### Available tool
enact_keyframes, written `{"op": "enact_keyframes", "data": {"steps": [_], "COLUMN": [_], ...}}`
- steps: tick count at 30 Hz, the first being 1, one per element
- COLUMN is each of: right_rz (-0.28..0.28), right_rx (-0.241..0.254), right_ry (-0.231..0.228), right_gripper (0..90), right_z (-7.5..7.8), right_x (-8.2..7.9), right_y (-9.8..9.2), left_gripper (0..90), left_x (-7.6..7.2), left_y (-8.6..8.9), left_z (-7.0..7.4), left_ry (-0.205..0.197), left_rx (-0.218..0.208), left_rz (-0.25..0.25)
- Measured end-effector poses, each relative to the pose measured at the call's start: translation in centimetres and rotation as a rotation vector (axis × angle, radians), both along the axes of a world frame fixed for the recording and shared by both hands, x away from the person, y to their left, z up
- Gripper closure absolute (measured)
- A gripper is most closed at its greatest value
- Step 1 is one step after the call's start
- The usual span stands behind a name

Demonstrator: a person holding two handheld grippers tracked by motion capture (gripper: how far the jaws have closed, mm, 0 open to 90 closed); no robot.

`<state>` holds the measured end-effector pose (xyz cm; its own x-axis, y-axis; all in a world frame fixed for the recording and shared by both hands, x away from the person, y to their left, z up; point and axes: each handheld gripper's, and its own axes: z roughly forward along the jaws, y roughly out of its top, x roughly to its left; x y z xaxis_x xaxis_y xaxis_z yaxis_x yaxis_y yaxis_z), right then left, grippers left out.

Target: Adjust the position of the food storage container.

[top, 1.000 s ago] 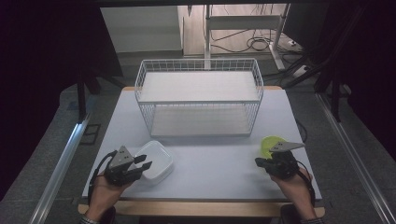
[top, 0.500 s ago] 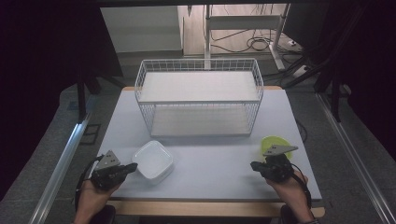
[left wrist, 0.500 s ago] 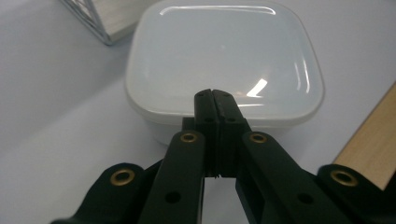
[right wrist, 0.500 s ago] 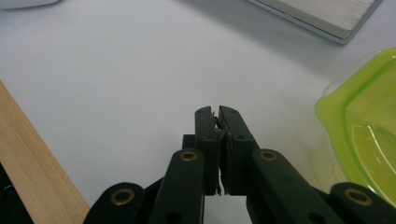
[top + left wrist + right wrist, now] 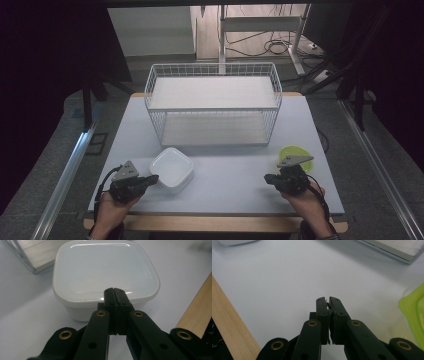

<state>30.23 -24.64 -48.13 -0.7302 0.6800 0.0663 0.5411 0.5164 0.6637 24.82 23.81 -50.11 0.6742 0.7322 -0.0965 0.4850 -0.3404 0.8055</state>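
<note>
A white square container (image 5: 171, 169) with its lid on sits at the front left of the table; it looms large in the left gripper view (image 5: 105, 270). My left gripper (image 5: 154, 177) is shut, and its tips (image 5: 115, 290) point at the container's near side with nothing between them. A lime-green bowl-like piece (image 5: 295, 154) lies at the front right and shows at the right edge of the right gripper view (image 5: 412, 307). Just in front of it, my right gripper (image 5: 268, 178) is shut, empty, and points left over bare table (image 5: 327, 299).
A white wire basket (image 5: 212, 105) with a two-level shelf stands across the back middle of the grey table (image 5: 225, 192). The table's wooden front edge (image 5: 197, 312) runs close to both hands. Metal rails flank the table on the floor.
The left gripper's jaws, spread at the container's edge a second ago, have come together. That hand shifted slightly left and back again. The right hand has hardly moved.
</note>
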Motion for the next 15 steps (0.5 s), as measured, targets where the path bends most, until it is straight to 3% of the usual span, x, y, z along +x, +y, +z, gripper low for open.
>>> {"op": "enact_keyframes", "data": {"steps": [2,3,4,6,8,11,15], "right_rz": [0.007,0.013,0.013,0.018,0.026,0.043,0.071], "right_rx": [0.003,0.012,0.012,0.027,0.047,0.059,0.089], "right_ry": [0.001,0.003,0.003,0.011,0.019,0.024,0.036], "right_gripper": [86.3,86.3,86.3,86.4,86.8,87.2,87.3], "right_z": [0.0,0.0,0.0,-0.1,-0.2,-0.2,-0.4], "right_x": [0.0,-0.1,-0.1,-0.1,-0.1,-0.2,-0.3], "right_y": [0.2,0.3,0.3,0.6,1.0,1.9,3.2], "left_gripper": [89.7,89.7,89.8,89.7,89.8,89.8,88.9], "left_x": [0.3,0.7,0.7,1.4,2.4,3.4,3.7], "left_y": [0.9,2.2,2.2,3.4,4.4,4.6,3.3], "left_z": [0.5,0.7,0.7,0.0,-1.0,-2.1,-2.4], "left_ry": [-0.025,-0.041,-0.041,-0.023,0.020,0.084,0.101], "left_rx": [-0.031,-0.037,-0.037,-0.020,-0.004,-0.005,0.042], "left_rz": [0.038,0.102,0.102,0.157,0.198,0.207,0.185]}}
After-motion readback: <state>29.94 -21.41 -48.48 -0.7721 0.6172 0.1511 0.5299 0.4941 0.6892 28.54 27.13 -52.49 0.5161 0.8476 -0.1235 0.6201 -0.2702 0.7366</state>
